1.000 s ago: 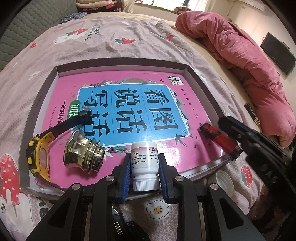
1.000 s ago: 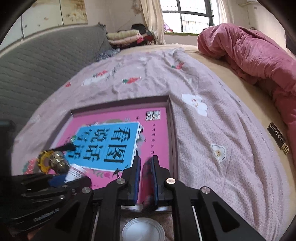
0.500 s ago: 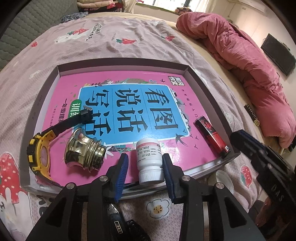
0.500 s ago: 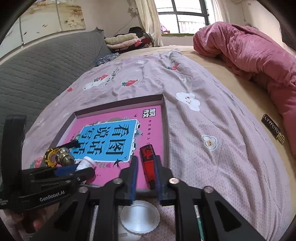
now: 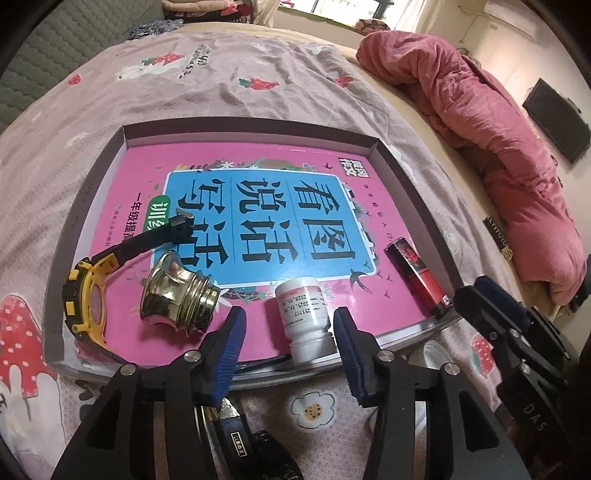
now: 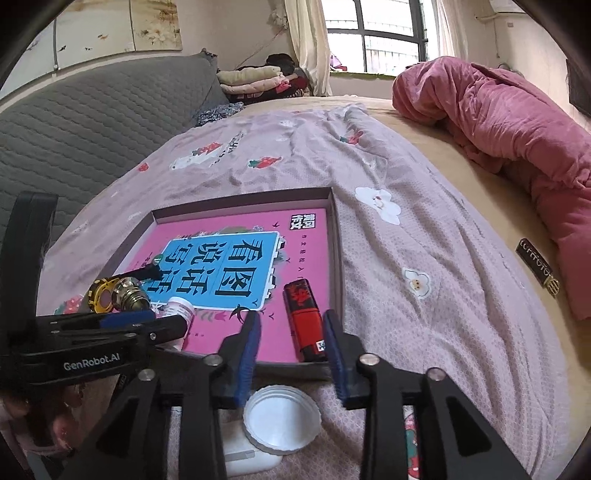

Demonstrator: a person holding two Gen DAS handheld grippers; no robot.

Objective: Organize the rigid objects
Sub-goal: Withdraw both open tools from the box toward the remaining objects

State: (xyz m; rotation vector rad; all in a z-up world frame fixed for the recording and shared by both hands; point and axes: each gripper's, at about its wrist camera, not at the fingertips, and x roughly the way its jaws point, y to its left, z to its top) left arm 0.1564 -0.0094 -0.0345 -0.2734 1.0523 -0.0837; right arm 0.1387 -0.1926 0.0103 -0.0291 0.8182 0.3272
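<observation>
Now both grippers, left [image 5: 288,334] and right [image 6: 291,338], gape wide, holding nothing. Bottle [image 5: 303,314] and lighter [image 6: 304,319] lie at the tray's [image 5: 243,136] near edge; both look light, stiff, slippery—grip mid-body.

Soft daylight enters from the window [image 6: 373,35] at 12 o'clock, blown out white. Shadows are faint; both views stay sharp, with fisheye bending and black vignetted corners
</observation>
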